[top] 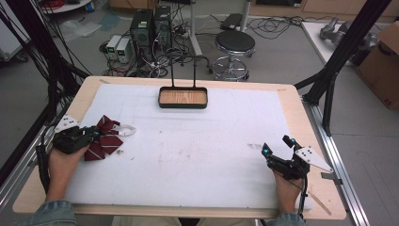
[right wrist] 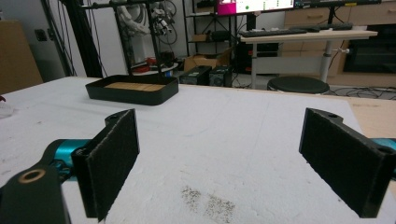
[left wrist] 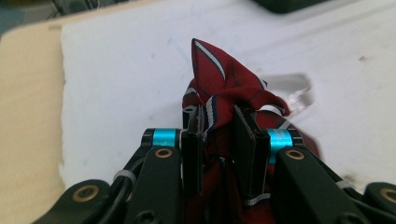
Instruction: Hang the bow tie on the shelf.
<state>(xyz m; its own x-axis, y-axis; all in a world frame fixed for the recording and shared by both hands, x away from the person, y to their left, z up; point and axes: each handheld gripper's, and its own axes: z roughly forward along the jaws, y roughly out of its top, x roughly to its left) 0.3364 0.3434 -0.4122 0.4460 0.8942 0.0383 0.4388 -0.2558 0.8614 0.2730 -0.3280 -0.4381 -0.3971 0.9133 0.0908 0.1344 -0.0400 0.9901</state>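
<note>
The left gripper [left wrist: 218, 140] has its two black jaws pressed close on a dark red cloth tie with white and dark stripes [left wrist: 224, 88]. The cloth is bunched up between the jaws, and one pointed corner sticks up above them. A clear plastic loop [left wrist: 294, 91] pokes out from behind the tie and lies on the white mat.

From the high view, the left gripper [top: 94, 135] sits at the left side of the desk, with a hand [top: 63, 160] wrapped around it. The tie [top: 106, 139] lies crumpled on the white foam mat [top: 197, 141] just beside that hand, and the loop [top: 128, 130] curls out to its right.

The right gripper [right wrist: 233, 158] has its jaws spread wide, with nothing between them. Below them the mat has a small patch of dark specks [right wrist: 208, 200].

In the high view the right gripper [top: 277, 146] is at the right side of the desk, well apart from the tie, and another hand [top: 287, 186] holds it.

At the far middle of the mat stands a black tray with a wooden bottom [top: 183, 104]. Two thin black posts rise from its back edge.

The light wooden desk [top: 291, 94] shows around the mat. Behind it on the floor are a round black stool [top: 235, 44], computer boxes [top: 150, 28] and lots of cables.
</note>
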